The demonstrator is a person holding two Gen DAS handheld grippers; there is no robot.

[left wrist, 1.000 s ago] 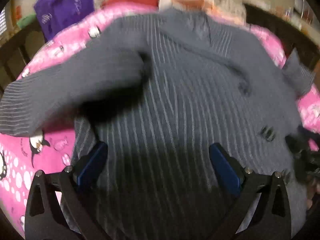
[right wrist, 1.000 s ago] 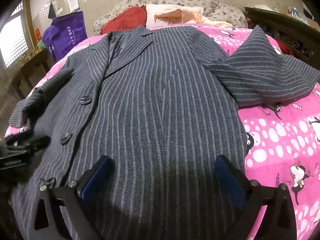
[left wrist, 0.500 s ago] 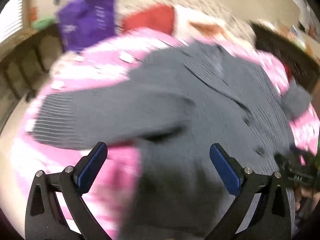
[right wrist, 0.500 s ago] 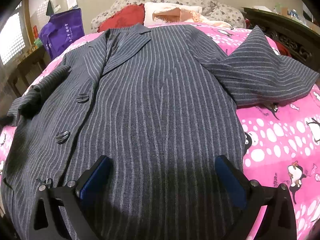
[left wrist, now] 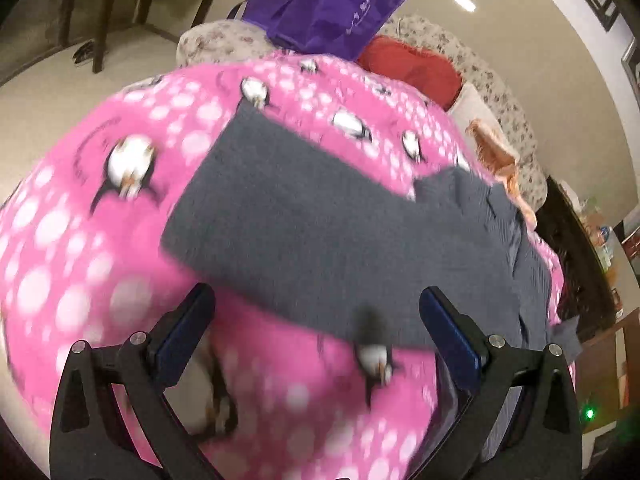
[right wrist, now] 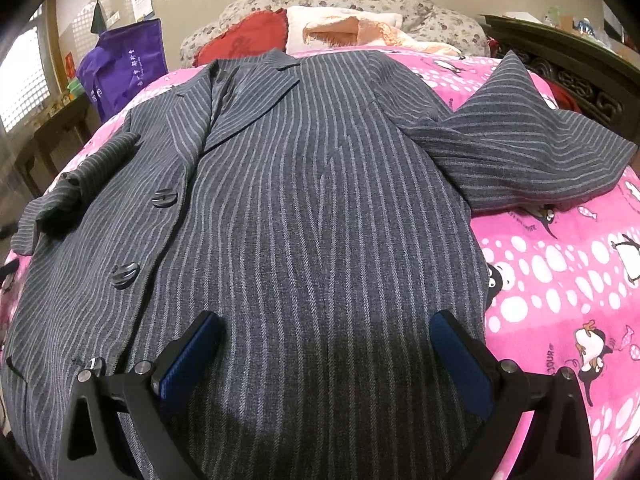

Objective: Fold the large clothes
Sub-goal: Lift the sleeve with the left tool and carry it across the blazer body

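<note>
A grey pinstriped jacket (right wrist: 320, 208) lies front up on a pink penguin-print bedspread (right wrist: 560, 280), its two dark buttons (right wrist: 164, 198) at the left. One sleeve (right wrist: 532, 148) spreads out to the right. My right gripper (right wrist: 324, 356) hovers open just above the jacket's lower hem, nothing between its blue pads (right wrist: 190, 356). In the blurred left wrist view the other sleeve (left wrist: 304, 216) stretches flat across the bedspread (left wrist: 100, 240). My left gripper (left wrist: 316, 328) is open over the bedspread just short of that sleeve's near edge, holding nothing.
A purple bag (left wrist: 328, 4) stands past the bed's far left corner, on a side table in the right wrist view (right wrist: 120, 68). Red (right wrist: 244, 38) and white pillows (right wrist: 340, 26) lie at the head. A dark carved wooden frame (right wrist: 568, 60) borders the right side.
My left gripper has swung left off the jacket body, and now faces the left sleeve and bed edge. The right gripper has barely moved. The left gripper has left the right wrist view.
</note>
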